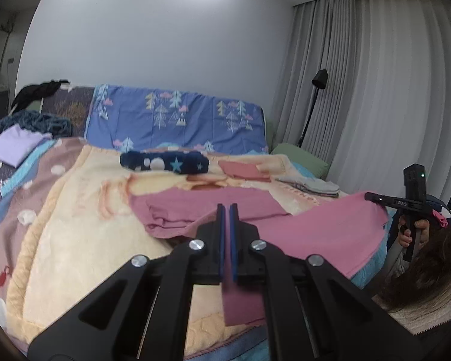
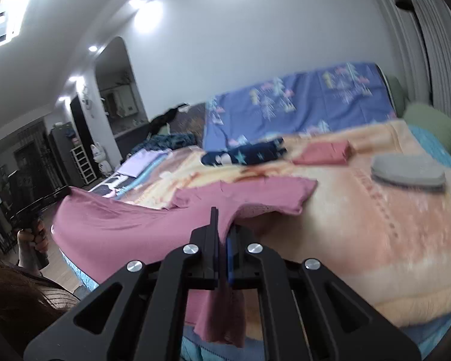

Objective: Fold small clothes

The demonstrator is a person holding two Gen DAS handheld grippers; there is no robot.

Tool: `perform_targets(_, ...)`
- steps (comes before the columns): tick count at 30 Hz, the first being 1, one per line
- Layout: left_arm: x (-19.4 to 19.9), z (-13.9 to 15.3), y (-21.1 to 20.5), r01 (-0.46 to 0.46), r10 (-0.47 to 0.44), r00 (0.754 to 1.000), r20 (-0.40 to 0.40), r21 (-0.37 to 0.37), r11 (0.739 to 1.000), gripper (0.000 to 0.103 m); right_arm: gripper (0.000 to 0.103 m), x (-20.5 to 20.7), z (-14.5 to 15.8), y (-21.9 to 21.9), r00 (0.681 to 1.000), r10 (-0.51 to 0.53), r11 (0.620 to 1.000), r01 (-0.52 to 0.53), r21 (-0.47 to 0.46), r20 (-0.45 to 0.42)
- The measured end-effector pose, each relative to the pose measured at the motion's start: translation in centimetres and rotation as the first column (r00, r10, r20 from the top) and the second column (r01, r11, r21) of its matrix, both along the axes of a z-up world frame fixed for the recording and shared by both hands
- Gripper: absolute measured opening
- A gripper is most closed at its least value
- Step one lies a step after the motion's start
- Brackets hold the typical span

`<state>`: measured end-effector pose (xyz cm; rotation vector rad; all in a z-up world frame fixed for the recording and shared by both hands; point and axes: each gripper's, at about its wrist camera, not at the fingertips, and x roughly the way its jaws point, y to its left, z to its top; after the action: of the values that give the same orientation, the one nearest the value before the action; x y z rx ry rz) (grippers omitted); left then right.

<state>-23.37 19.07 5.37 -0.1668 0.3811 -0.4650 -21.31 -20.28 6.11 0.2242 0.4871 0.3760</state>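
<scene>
A pink garment hangs stretched above the near edge of the bed, its far part still lying on the blanket. My left gripper is shut on one corner, and a flap of pink cloth hangs below its jaws. At the right of the left wrist view, my right gripper pinches the other corner in a person's hand. In the right wrist view the right gripper is shut on the pink garment, with the left gripper at the far left edge of the cloth.
Folded clothes lie further back on the bed: a navy star-print one, a salmon one and a grey one. A lilac cloth lies at the left. A green pillow, a floor lamp and curtains stand at the right.
</scene>
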Motion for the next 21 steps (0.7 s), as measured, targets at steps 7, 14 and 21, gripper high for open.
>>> perform_targets(7,7.0,-3.4,-1.0,-0.057,0.066,0.989,-0.132,0.071,0.996,0.003,0.004,7.1,-4.5,-0.1,0.987,0.017,0.997,-0.005,0.080,-0.162)
perform_targets(14,15.9,-3.5,-1.0,-0.111,0.126,0.982,-0.141,0.112,0.987,0.003,0.004,16.7,-4.0,0.9,0.988,0.004,0.998,0.006,0.068,-0.157)
perform_targets(21,26.5,-6.9,-1.5,-0.170,0.214,0.954,-0.209,0.209,0.963,0.003,0.004,26.9,-7.0,0.9,0.967,-0.098,0.995,0.098,-0.014,-0.235)
